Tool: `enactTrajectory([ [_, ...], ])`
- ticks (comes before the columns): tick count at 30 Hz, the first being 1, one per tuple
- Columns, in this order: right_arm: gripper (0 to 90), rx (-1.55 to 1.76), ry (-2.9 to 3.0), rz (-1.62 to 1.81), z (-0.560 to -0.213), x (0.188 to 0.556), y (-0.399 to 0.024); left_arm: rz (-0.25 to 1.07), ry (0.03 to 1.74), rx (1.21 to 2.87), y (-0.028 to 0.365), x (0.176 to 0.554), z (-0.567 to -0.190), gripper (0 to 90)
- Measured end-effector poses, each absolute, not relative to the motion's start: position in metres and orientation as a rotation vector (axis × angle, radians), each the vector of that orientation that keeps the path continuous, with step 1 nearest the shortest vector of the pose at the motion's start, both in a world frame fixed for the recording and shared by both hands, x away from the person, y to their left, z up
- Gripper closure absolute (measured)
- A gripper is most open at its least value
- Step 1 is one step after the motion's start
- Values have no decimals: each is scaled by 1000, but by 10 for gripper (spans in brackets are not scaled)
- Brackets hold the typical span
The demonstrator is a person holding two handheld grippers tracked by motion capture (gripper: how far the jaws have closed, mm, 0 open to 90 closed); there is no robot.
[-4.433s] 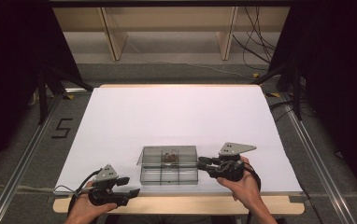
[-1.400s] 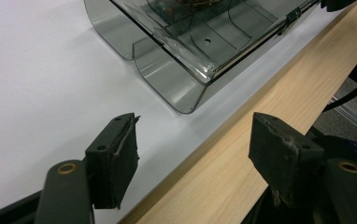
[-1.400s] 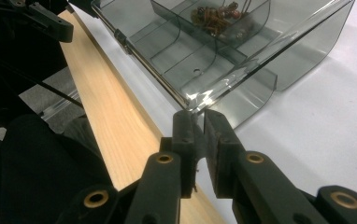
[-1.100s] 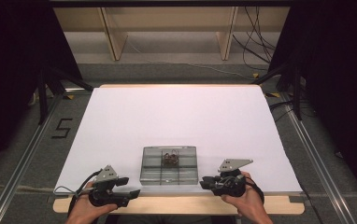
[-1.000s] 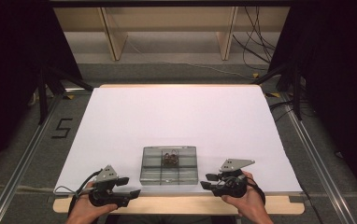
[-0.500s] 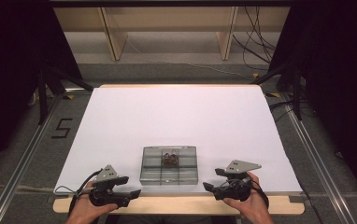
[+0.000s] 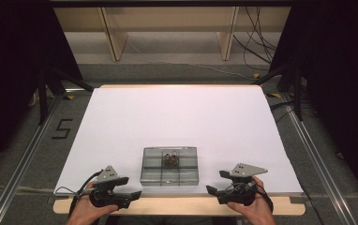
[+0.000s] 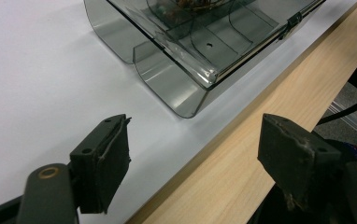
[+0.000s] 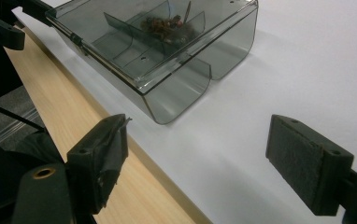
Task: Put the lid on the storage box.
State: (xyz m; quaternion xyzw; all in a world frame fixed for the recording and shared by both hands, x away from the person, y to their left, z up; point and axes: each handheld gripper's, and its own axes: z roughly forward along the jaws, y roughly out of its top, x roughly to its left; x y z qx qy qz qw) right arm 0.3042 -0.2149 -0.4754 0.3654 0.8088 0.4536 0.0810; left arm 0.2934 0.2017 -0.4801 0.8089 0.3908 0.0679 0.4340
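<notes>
Two grippers sit low at my edge of the tabletop (image 7: pixel 182 112), one on each side of a smoky clear box (image 7: pixel 170 166). My left gripper (image 7: pixel 131 186) rests near the wooden front edge (image 7: pixel 177 206), just left of the box. My right gripper (image 7: pixel 217 182) sits just right of the box, close to the same edge. Both have just been opening their jaws. Now the jaws stand wide apart, and nothing is between them.

The box lies on the white sheet, near the front and about in the middle. It has little walls inside that split it into small rooms. One back room holds a small brown tangle of bits (image 7: pixel 170 160); I cannot tell what they are.

In the left gripper view, a rounded corner of the box (image 8: pixel 186 88) is close ahead of my jaws, not touching. In the right gripper view, the box (image 9: pixel 167 56) is ahead too, and apart from the pads (image 9: pixel 307 163).
</notes>
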Motion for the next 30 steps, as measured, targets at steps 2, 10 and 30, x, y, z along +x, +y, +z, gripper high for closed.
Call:
enactTrajectory([
  [2, 220, 1097, 2430, 1359, -475, 303, -217, 172, 976, 2019, 202, 293, -480, 242],
  [10, 202, 1101, 2416, 1360, -475, 296, -222, 173, 972, 2015, 201, 293, -480, 242],
  [30, 168, 1101, 2381, 1319, -478, 275, -233, 176, 964, 2014, 197, 291, -483, 235],
])
